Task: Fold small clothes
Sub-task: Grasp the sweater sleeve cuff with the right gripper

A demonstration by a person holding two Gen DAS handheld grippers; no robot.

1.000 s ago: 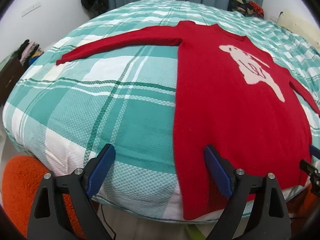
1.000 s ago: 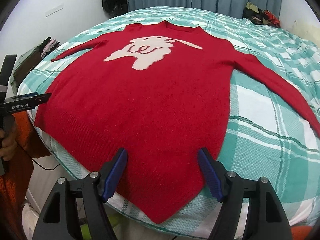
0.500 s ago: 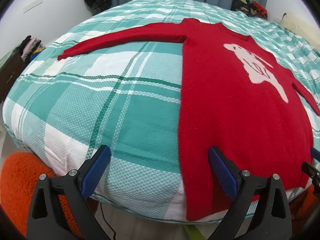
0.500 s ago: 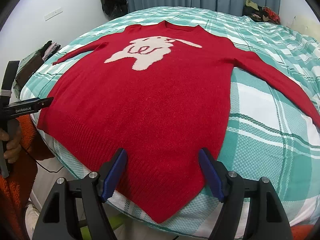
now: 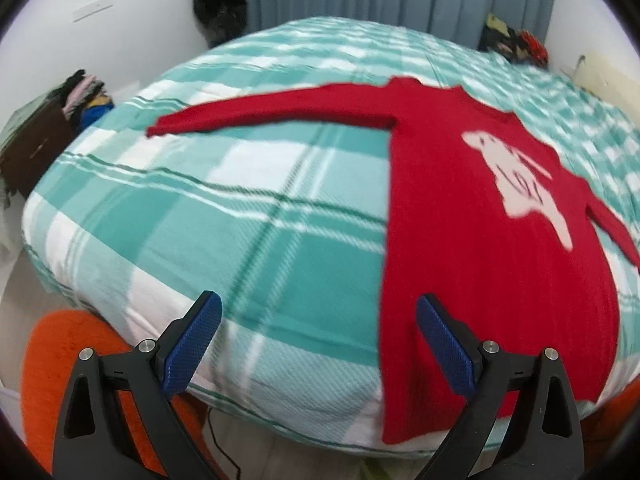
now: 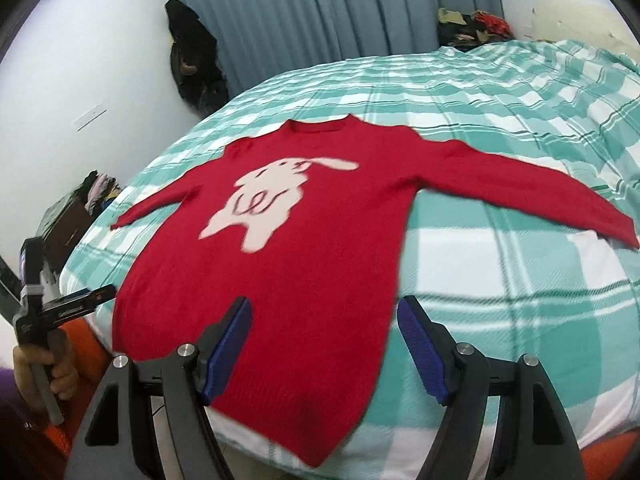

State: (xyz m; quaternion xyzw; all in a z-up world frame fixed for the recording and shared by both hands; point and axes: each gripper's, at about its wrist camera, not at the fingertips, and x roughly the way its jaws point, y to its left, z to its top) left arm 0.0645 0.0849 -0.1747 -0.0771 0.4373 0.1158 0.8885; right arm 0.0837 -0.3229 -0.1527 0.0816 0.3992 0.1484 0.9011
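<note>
A red sweater (image 5: 460, 240) with a white animal figure on its chest lies flat and face up on the bed, both sleeves spread out. Its hem reaches the near edge of the bed. My left gripper (image 5: 318, 306) hangs open above the bed edge, just left of the sweater's side, with nothing between its fingers. In the right wrist view the sweater (image 6: 300, 280) fills the middle. My right gripper (image 6: 325, 308) stands open above the hem and is not touching it. A hand (image 6: 44, 372) holds the left gripper's body (image 6: 60, 308) at the far left.
The bed wears a teal and white plaid cover (image 5: 240, 220). An orange cushion (image 5: 52, 360) sits below the bed's near left corner. A dark cabinet with piled clothes (image 5: 40, 136) stands at the left. A blue curtain (image 6: 340, 12) and more clothes (image 6: 476, 20) lie behind.
Both grippers have risen and drawn back from the bed edge, so the sweater looks smaller. The right view has rolled. The sweater itself has not moved.
</note>
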